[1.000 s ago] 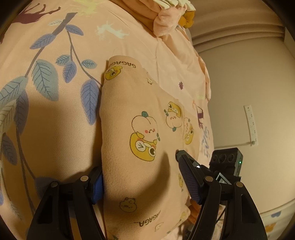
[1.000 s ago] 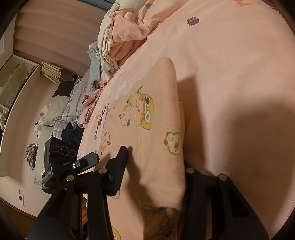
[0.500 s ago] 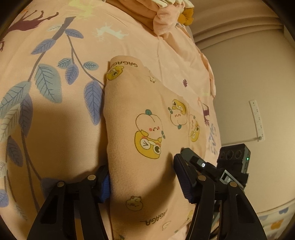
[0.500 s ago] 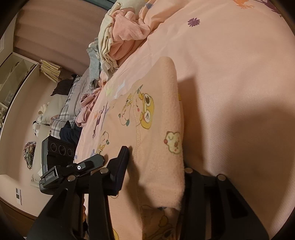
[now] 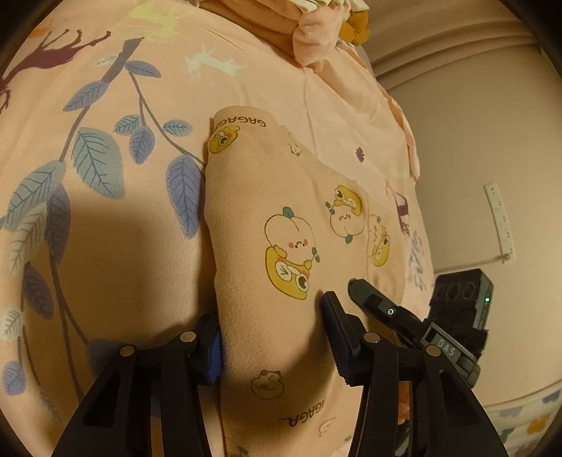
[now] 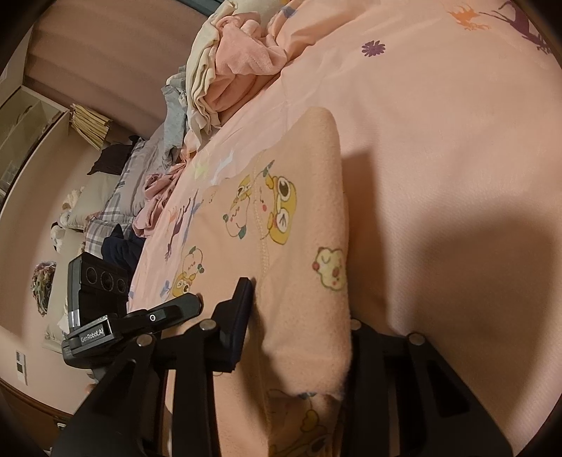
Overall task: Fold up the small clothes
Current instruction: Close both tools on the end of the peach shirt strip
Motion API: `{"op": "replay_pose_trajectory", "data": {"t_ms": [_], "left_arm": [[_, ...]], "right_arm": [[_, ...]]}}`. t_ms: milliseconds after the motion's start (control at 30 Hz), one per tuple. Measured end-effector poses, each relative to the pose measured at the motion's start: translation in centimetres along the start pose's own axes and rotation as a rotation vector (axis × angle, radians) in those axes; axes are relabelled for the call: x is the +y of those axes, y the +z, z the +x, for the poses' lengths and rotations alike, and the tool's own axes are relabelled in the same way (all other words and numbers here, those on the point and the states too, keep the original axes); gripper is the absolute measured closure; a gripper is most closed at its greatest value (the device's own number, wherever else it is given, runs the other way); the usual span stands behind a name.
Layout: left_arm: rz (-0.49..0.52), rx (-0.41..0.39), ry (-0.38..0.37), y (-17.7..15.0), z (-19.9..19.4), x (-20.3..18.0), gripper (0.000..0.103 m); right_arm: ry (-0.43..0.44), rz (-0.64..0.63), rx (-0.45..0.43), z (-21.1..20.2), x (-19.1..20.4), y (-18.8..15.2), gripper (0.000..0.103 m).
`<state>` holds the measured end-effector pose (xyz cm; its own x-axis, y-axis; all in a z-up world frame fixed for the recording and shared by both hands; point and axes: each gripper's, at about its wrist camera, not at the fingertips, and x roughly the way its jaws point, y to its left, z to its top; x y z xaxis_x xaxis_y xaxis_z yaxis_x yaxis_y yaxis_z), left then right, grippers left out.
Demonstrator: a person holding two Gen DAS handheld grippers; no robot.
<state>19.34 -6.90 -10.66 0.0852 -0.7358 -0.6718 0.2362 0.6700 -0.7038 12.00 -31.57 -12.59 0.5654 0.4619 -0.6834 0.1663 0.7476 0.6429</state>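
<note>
A small pink garment printed with yellow cartoon frogs lies folded on the pink bedspread. It also shows in the right wrist view. My left gripper straddles its folded near edge, jaws apart with cloth between them. My right gripper straddles the other fold the same way, jaws apart. Each gripper shows in the other's view, the right one and the left one.
A heap of pink and cream clothes lies at the far end of the bed, also in the left wrist view. More clothes and pillows lie beyond the bed's left edge. A wall stands to the right.
My left gripper's jaws have drawn closer around the fold and the garment has shifted slightly. The right gripper has barely moved.
</note>
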Motion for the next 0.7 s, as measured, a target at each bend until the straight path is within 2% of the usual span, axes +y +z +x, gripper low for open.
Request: {"op": "replay_pose_trajectory", "data": {"t_ms": [300, 700], "left_arm": [[0.025, -0.008, 0.059, -0.2, 0.2, -0.6, 0.062], [0.107, -0.037, 0.165, -0.6, 0.4, -2.3, 0.067]], "right_arm": [[-0.088, -0.071, -0.023, 0.2, 1.4, -0.3, 0.075], [-0.239, -0.244, -0.080, 0.4, 4.2, -0.9, 0.084]]}}
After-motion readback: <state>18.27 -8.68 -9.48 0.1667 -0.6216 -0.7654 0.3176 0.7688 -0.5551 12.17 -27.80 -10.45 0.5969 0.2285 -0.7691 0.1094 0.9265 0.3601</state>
